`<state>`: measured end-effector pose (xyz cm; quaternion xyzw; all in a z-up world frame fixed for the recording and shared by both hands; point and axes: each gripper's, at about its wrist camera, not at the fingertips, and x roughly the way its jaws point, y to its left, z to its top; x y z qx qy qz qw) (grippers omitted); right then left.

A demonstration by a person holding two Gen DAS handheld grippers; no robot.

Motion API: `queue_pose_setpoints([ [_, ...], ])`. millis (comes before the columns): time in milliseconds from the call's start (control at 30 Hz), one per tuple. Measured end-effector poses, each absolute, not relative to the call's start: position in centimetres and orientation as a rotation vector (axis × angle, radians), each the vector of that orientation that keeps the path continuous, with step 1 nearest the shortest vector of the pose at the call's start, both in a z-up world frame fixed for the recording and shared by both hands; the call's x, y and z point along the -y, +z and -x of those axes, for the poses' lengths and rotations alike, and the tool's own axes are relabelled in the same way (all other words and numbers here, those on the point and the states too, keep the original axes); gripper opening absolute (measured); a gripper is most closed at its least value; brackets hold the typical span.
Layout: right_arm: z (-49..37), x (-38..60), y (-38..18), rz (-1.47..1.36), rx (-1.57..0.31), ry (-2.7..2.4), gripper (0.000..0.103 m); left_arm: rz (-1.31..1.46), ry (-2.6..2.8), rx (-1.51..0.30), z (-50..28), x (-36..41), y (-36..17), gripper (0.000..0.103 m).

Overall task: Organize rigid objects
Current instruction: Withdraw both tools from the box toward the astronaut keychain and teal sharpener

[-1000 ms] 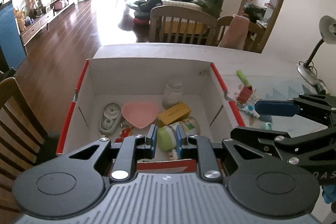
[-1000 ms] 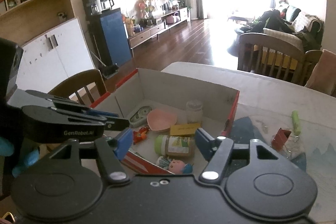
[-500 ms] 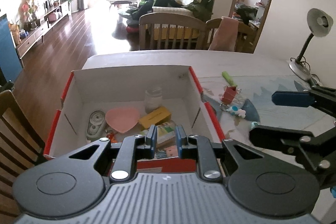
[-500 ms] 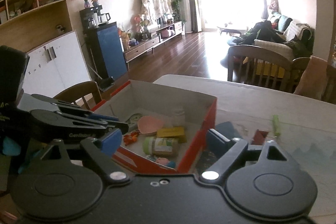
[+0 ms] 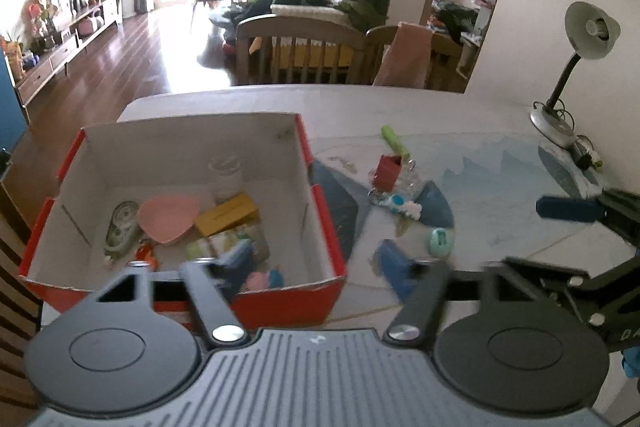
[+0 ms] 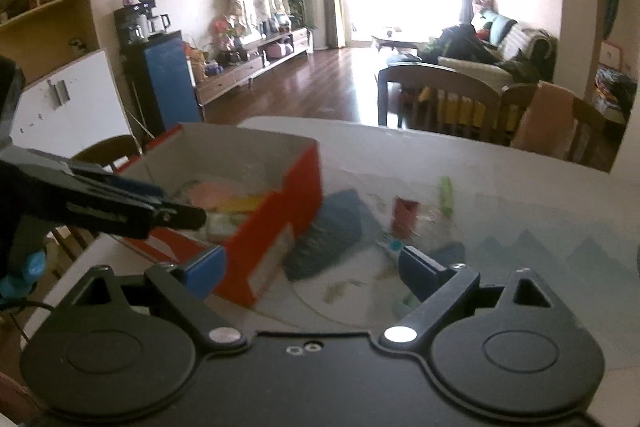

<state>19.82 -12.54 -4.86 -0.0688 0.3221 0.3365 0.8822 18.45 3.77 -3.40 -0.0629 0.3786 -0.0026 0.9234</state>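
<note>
Both grippers are being held with jaws apart and nothing between them: the left gripper (image 5: 316, 259) has just been opening, the right gripper (image 6: 310, 271) too. The small mint-green round plastic object (image 5: 441, 242) is lying on the table just beyond the left gripper's right finger, outside the red cardboard box (image 5: 320, 211).

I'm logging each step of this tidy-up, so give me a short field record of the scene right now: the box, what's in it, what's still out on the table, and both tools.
container: red cardboard box, open top, on the table
in box: pink heart-shaped dish, yellow carton, several other small items
loose on table: green tube, red binder clip, small teal object
left tool: open, nothing between its fingers, jaws just opened
right tool: open, empty, jaws just widened
</note>
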Motion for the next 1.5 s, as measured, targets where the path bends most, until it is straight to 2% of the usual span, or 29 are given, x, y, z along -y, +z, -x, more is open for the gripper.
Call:
queue_pose_setpoints([
  [300, -22.2, 15.8, -7.8, 0.197, -0.708, 0.691, 0.092, 0.125, -0.013, -0.781, -21.6, 1.3, -4.3, 0.075],
  [367, -22.7, 16.0, -8.6, 0.227, -0.703, 0.700, 0.092, 0.123, -0.015, -0.777, -22.5, 2.5, -4.7, 0.084],
  [800, -26.4, 16.8, -14.1, 0.347, -0.681, 0.837, 0.094, 0.180, 0.023, -0.864, -28.9, 7.2, -10.1, 0.085],
  [867, -27.0, 16.7, -14.8, 0.361, -0.692, 0.853, 0.093, 0.163, 0.023, -0.872, -29.8, 7.9, -11.0, 0.093],
  [900, -27.3, 16.6, -15.2, 0.364, -0.700, 0.858, 0.093, 0.156, 0.023, -0.870, -30.2, 8.2, -11.3, 0.094],
  [1100, -29.0, 15.7, -17.1, 0.387, -0.711, 0.873, 0.087, 0.155, 0.008, -0.879, -32.6, 9.1, -13.2, 0.094],
  [1367, -30.5, 14.7, -18.6, 0.379, -0.731, 0.901, 0.073, 0.168, -0.001, -0.896, -34.9, 9.4, -15.5, 0.094],
  [1500, -30.7, 14.4, -18.9, 0.374, -0.728, 0.919, 0.072, 0.171, 0.010, -0.903, -35.5, 9.3, -16.3, 0.094],
])
